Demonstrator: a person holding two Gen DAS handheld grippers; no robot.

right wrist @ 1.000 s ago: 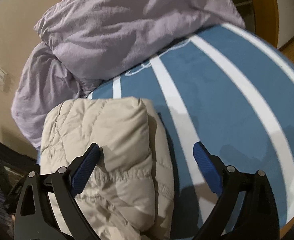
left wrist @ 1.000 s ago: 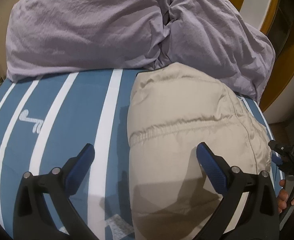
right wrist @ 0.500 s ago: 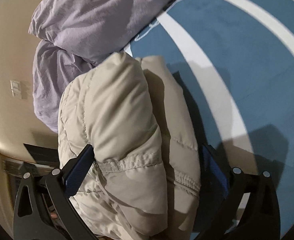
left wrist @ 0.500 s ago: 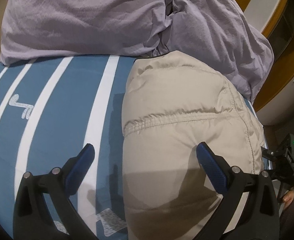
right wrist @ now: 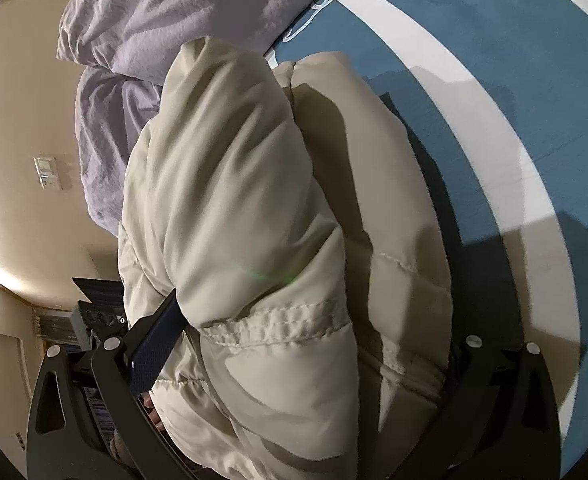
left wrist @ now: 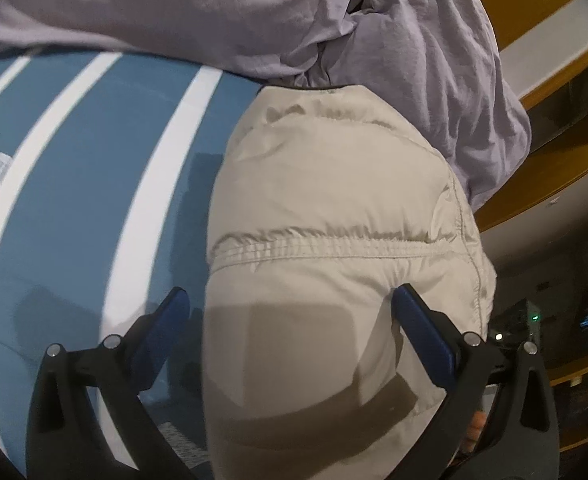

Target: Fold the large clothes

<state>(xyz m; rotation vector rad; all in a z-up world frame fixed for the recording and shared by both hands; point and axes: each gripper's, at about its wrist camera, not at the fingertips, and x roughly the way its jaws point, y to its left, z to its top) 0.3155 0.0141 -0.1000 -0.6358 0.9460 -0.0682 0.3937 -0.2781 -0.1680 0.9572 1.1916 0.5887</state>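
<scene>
A beige puffer jacket [left wrist: 334, 208] lies folded in a thick bundle on a blue bed cover with white stripes [left wrist: 73, 184]. My left gripper [left wrist: 289, 312] is open, its blue-padded jaws spread wide over the near end of the bundle, the right pad pressing into the fabric. In the right wrist view the jacket [right wrist: 253, 220] fills the middle. My right gripper [right wrist: 302, 344] is open, with the bundle between its jaws; its right finger is hidden behind the fabric.
A crumpled lilac duvet [left wrist: 253, 16] is piled at the far end of the bed, touching the jacket; it also shows in the right wrist view [right wrist: 165, 20]. A beige wall with a switch plate [right wrist: 47, 172] and dark furniture lie beyond the bed edge.
Both grippers have moved forward onto the jacket. The right gripper came from beside the bundle to straddle it, and the bundle now rises up between its jaws.
</scene>
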